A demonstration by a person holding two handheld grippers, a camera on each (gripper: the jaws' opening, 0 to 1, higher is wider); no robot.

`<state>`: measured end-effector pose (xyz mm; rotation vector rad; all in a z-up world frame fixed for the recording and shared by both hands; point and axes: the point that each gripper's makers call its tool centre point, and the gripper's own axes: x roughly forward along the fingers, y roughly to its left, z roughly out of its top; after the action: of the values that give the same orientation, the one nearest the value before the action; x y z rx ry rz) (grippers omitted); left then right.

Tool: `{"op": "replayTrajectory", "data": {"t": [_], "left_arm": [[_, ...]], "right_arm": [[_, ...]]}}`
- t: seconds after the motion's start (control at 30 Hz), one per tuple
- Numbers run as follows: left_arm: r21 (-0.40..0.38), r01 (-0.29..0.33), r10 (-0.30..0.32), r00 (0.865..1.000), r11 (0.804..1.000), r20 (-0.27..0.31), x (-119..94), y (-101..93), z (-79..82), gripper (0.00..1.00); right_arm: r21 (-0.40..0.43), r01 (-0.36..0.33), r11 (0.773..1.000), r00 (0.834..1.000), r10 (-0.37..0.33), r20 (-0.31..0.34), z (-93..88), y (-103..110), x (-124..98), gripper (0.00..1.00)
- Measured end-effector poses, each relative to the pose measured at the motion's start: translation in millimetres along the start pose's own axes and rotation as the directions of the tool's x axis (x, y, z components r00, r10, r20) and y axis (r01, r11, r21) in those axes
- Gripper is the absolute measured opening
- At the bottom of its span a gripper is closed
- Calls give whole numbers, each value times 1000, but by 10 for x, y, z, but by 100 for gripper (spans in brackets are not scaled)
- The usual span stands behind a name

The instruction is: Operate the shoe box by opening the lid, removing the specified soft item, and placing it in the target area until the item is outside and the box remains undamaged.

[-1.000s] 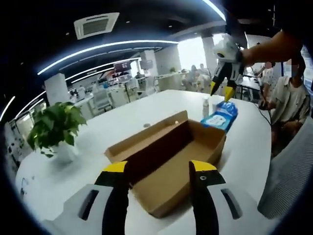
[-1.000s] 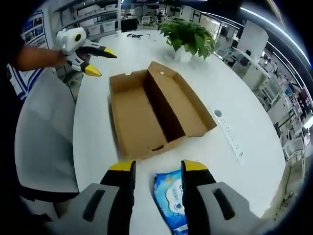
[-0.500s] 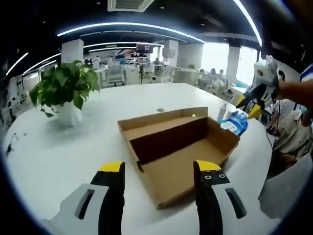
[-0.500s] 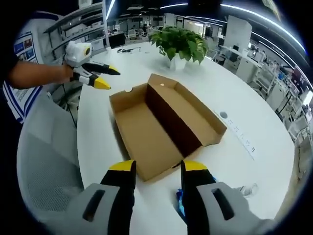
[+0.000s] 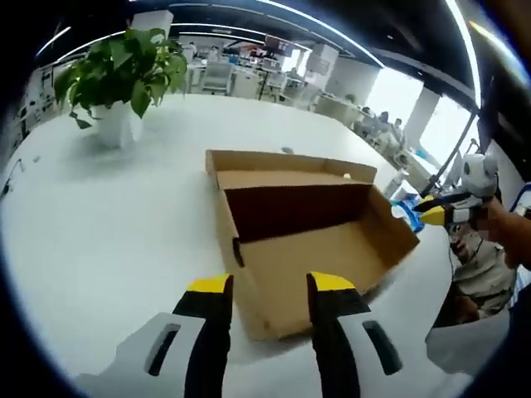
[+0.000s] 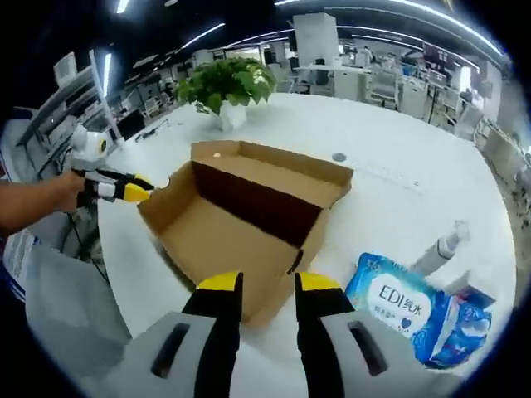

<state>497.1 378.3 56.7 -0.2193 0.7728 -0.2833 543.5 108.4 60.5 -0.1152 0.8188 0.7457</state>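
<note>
We see the shoe box (image 6: 249, 220) lying open and empty on the white bench (image 6: 390, 199), with the blue wipes pack (image 6: 397, 303) resting on the bench just to its right. Our right gripper (image 6: 267, 283) and left gripper (image 5: 270, 286) both hover near the box's edge, jaws slightly parted and holding nothing. A potted plant (image 5: 124, 70) stands far off on the bench.

In the left gripper view the box (image 5: 311, 240) hides most of the blue pack (image 5: 406, 211) at 3 o'clock, leaving a sliver. The people (image 5: 377, 124) at 1 o'clock are too small to make out. In the right gripper view a second blue pack (image 6: 465, 319) at 4 o'clock lies partly under the wipes (image 6: 398, 303), its print blurred.
</note>
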Motion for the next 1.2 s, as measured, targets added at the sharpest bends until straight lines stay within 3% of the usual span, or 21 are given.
{"op": "replayTrajectory", "data": {"t": [0.2, 0.27, 0.37, 0.87, 0.93, 0.97, 1.03, 1.07, 1.1, 1.13, 1.17, 1.2], "left_arm": [[-11, -19, 19, 999, 1000, -49, 72, 66, -78, 36], [-26, -25, 22, 994, 999, -104, 88, 82, -166, 29], [-36, -21, 15, 987, 999, -158, 126, 81, -255, 16], [-54, -66, 56, 984, 996, -170, 212, 189, -195, 10], [-51, -75, 66, 984, 996, -168, 207, 205, -192, 9], [-53, -81, 71, 983, 995, -169, 207, 214, -192, 8], [-59, -95, 84, 982, 994, -172, 200, 245, -187, 7], [-58, -104, 93, 980, 993, -174, 193, 265, -185, 6], [-50, -112, 102, 979, 993, -174, 191, 282, -182, 5], [-7, -129, 126, 977, 992, -170, 178, 314, -178, 5], [-11, -133, 130, 977, 991, -169, 176, 309, -185, 5], [-25, -136, 130, 977, 990, -166, 170, 317, -188, 5]], "right_arm": [[74, 2, 997, 1000, 0, -30, -133, 27, 154, 14], [86, 4, 996, 999, 0, -41, -154, 14, 182, 8], [125, 23, 992, 999, -17, -46, -157, -16, 203, 7], [129, 48, 990, 998, -42, -48, -148, 34, 199, 8], [136, 22, 991, 998, -15, -55, -153, 56, 204, 12], [148, 24, 989, 999, -17, -44, -129, 36, 197, 21], [212, 9, 977, 999, -16, 30, 49, -12, 159, 32], [247, -11, 969, 998, -6, 70, 147, -23, 134, 32], [325, -33, 945, 993, -7, 120, 277, -126, 128, 32], [378, -40, 925, 991, -12, 135, 333, -218, 139, 33], [454, -37, 890, 988, -36, 150, 393, -348, 159, 34], [482, -28, 876, 989, -44, 138, 379, -387, 172, 33]]}}
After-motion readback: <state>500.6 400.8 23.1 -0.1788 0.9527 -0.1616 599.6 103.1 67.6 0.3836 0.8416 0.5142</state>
